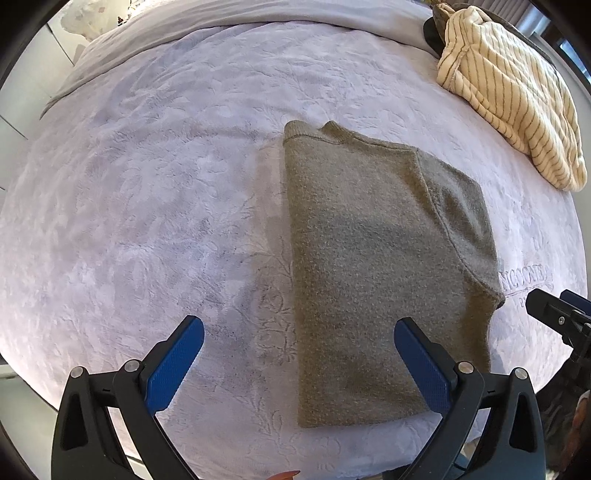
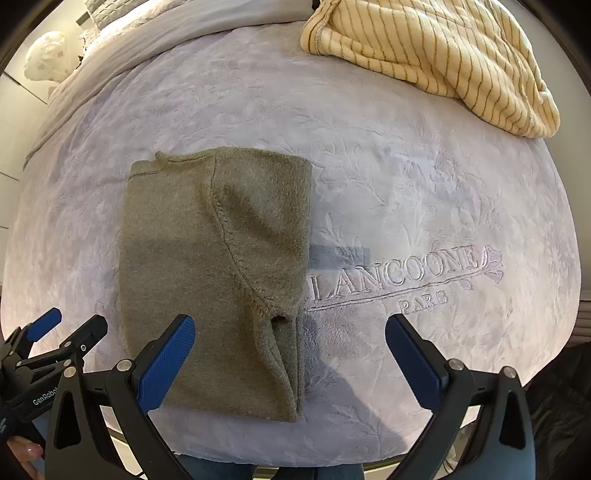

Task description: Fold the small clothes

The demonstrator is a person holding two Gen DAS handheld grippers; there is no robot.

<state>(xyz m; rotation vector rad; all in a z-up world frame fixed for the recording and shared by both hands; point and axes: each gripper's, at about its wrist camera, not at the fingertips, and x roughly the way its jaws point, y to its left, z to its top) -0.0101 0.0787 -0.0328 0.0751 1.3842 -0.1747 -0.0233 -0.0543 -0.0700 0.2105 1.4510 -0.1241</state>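
Black gripper frames with silver screws, blue textured fingers (image 1: 173,365), "GenRobot"-like lettering, possibly a pale-nailed fingertip.

Olive-green sweater (image 1: 373,266), cream striped garment (image 2: 436,55), lavender floral-embossed blanket (image 1: 147,206)

The striped cream garment (image 2: 424,55) runs off the top edge in the right wrist view. Beside it, in the left wrist view, a dark object (image 1: 432,33) shows only partly — too hidden to identify. The embossed lettering (image 1: 526,278) is cut short there.
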